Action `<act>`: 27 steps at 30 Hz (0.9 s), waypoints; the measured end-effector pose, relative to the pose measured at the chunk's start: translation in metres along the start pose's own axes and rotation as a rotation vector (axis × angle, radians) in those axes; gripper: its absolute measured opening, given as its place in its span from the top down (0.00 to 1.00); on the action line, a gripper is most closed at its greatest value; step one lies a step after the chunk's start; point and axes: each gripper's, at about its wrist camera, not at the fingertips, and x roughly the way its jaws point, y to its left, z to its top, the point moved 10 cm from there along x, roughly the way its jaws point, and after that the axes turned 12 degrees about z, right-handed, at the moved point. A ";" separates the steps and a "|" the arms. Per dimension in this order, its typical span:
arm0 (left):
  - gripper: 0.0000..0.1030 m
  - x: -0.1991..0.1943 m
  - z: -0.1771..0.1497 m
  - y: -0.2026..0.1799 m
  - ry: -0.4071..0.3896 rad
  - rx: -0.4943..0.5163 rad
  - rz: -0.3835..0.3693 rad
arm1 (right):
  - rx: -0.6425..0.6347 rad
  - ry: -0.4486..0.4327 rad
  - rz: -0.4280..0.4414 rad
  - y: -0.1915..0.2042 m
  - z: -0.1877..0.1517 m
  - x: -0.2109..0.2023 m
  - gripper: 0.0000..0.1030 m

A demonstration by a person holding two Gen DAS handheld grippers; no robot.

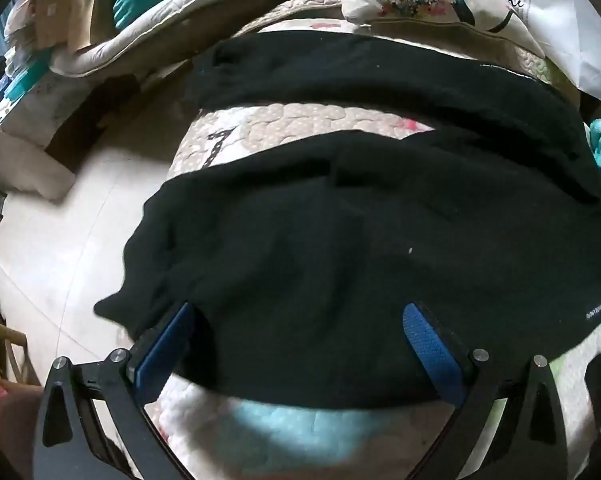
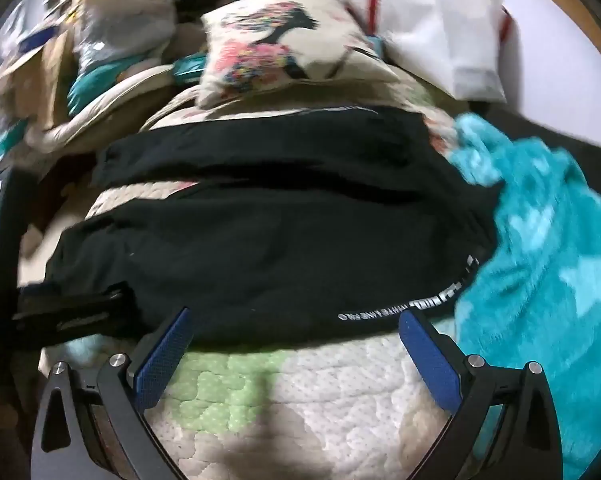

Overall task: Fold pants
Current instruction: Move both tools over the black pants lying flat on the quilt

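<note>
Blue-padded left gripper (image 1: pixel 296 344) and right gripper (image 2: pixel 294 346) hang over the near edge, fingers spread wide, pinching nothing.
Black pants (image 1: pixel 340 240) lie flat across the quilted bed (image 2: pixel 300 408), legs apart, waistband right, likely laid out for a lengthwise fold (none made yet); the teal blanket (image 2: pixel 540 260) crowds the waistband, a floral pillow (image 2: pixel 280 48) sits far.

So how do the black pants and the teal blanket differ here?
The black pants are plain dark fabric with white lettering along one edge; the teal blanket is fluffy with pale star shapes. The pants lie spread out, legs apart, across the quilt; the blanket is bunched at the pants' right end. Both rest on the quilt, held by neither hand-held gripper.
</note>
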 end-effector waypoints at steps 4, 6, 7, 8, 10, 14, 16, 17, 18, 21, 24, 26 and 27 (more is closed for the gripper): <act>0.00 -0.005 -0.003 0.004 0.006 0.002 -0.013 | -0.004 0.004 0.010 0.003 0.001 0.003 0.00; 0.00 -0.007 0.002 0.006 0.051 -0.026 -0.039 | 0.000 0.004 0.011 0.002 0.000 0.004 0.00; 0.00 -0.008 0.003 0.006 0.064 -0.035 -0.048 | 0.001 0.006 0.015 0.002 0.000 0.005 0.00; 0.00 -0.009 0.002 0.007 0.070 -0.029 -0.050 | 0.004 0.004 0.017 0.003 -0.001 0.005 0.00; 0.00 -0.012 0.001 0.008 0.078 -0.028 -0.052 | 0.002 0.002 0.022 0.001 -0.001 0.005 0.00; 0.00 -0.012 0.011 -0.002 0.091 -0.013 -0.038 | 0.017 -0.018 0.034 0.003 0.000 0.001 0.00; 0.00 -0.014 0.012 -0.003 0.078 -0.010 -0.045 | 0.045 -0.026 0.059 0.004 0.000 0.000 0.00; 0.00 -0.014 0.016 -0.005 0.070 -0.004 -0.045 | 0.070 -0.027 0.083 0.005 -0.001 0.000 0.00; 0.00 -0.015 0.017 -0.005 0.066 0.004 -0.043 | 0.101 -0.021 0.108 0.005 -0.003 0.001 0.00; 0.01 -0.023 0.020 -0.005 0.076 0.047 -0.018 | 0.142 0.019 0.147 0.007 -0.008 0.006 0.00; 0.08 -0.046 0.028 0.000 0.019 0.050 -0.008 | 0.107 0.033 0.123 0.008 -0.010 0.007 0.00; 0.08 -0.065 0.031 0.005 -0.019 0.042 -0.035 | 0.088 0.040 0.113 0.010 -0.011 0.008 0.00; 0.08 -0.072 0.033 0.010 -0.031 0.038 -0.036 | 0.083 0.049 0.115 0.012 -0.013 0.008 0.00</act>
